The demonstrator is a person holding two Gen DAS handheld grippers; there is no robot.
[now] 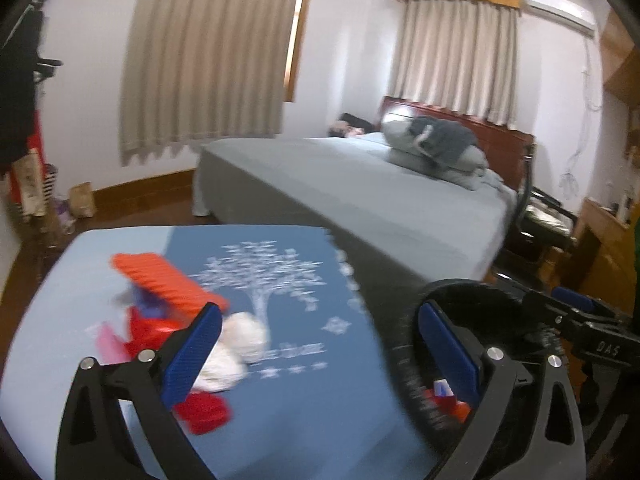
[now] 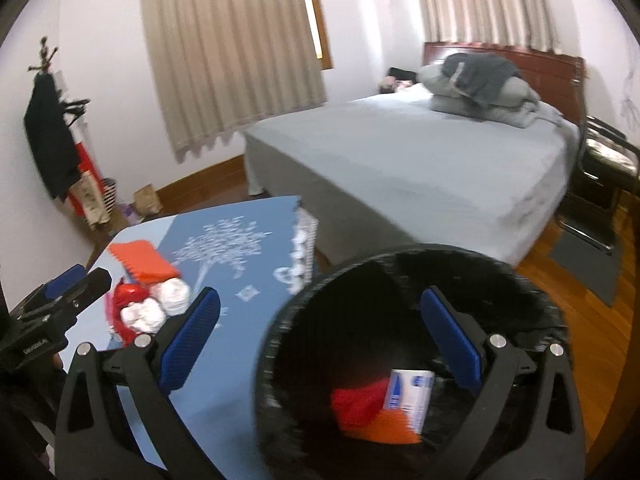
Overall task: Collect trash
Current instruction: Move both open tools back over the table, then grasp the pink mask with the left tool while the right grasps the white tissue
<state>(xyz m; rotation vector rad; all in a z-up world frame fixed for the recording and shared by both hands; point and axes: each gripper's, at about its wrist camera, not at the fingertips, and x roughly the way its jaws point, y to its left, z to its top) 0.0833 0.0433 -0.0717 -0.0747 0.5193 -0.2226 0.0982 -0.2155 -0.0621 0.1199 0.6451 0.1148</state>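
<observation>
A heap of trash lies on a blue table (image 1: 304,412): an orange wrapper (image 1: 160,276), crumpled white tissues (image 1: 236,344), red wrappers (image 1: 204,412). My left gripper (image 1: 320,344) is open and empty just above the table, its left finger beside the tissues. A black bin (image 2: 400,312) stands at the table's right edge and holds red, orange and white-blue pieces (image 2: 384,404). My right gripper (image 2: 320,340) is open and empty over the bin's rim. The trash heap also shows in the right wrist view (image 2: 148,300), and the left gripper (image 2: 60,300) beside it.
A grey bed (image 1: 360,192) with pillows (image 1: 432,148) stands behind the table. A chair (image 2: 600,176) and dark mat (image 2: 588,260) are on the wood floor at right. Clothes hang on a rack (image 2: 52,140) at left, with bags (image 2: 144,200) below.
</observation>
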